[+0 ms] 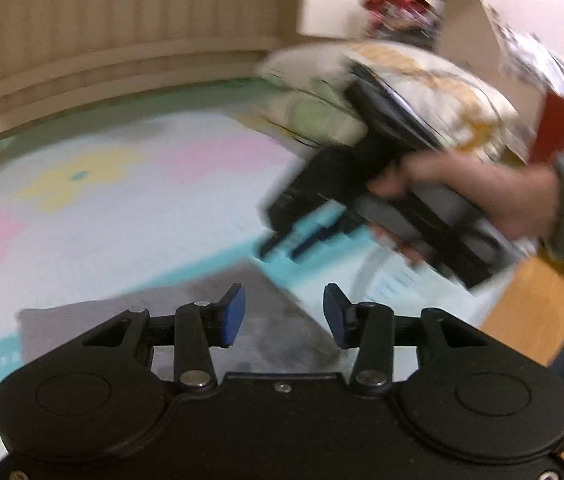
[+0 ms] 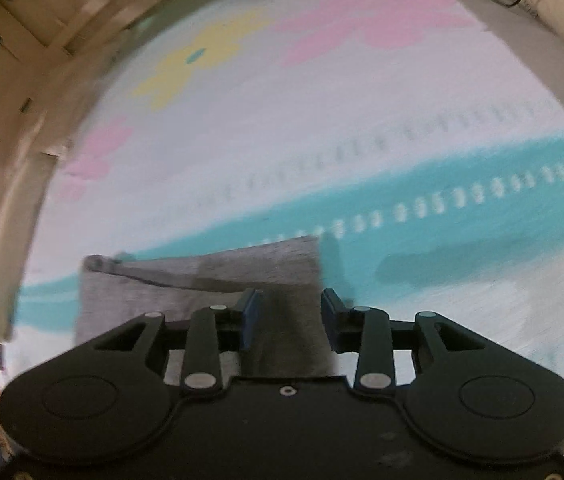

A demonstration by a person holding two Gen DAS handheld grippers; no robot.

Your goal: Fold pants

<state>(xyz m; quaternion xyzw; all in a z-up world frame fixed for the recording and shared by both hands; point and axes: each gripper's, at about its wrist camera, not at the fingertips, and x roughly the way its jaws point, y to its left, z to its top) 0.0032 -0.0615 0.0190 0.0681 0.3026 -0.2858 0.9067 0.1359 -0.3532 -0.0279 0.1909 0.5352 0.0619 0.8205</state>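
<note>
The grey pants (image 1: 185,312) lie folded into a small flat rectangle on the pastel bedspread (image 1: 121,200), near its front edge. My left gripper (image 1: 284,316) is open and empty just above the pants. In the right wrist view the folded pants (image 2: 201,280) lie just ahead of my right gripper (image 2: 290,316), which is open and empty above them. The right gripper (image 1: 282,248) also shows in the left wrist view, held in a hand to the right of the pants. Both views are blurred.
Pillows (image 1: 362,92) are piled at the bed's far right. A beige panelled wall (image 1: 121,20) runs behind the bed. Wooden floor (image 1: 534,304) shows at the right, past the bed edge. The bedspread (image 2: 322,100) carries pink, yellow and teal patterns.
</note>
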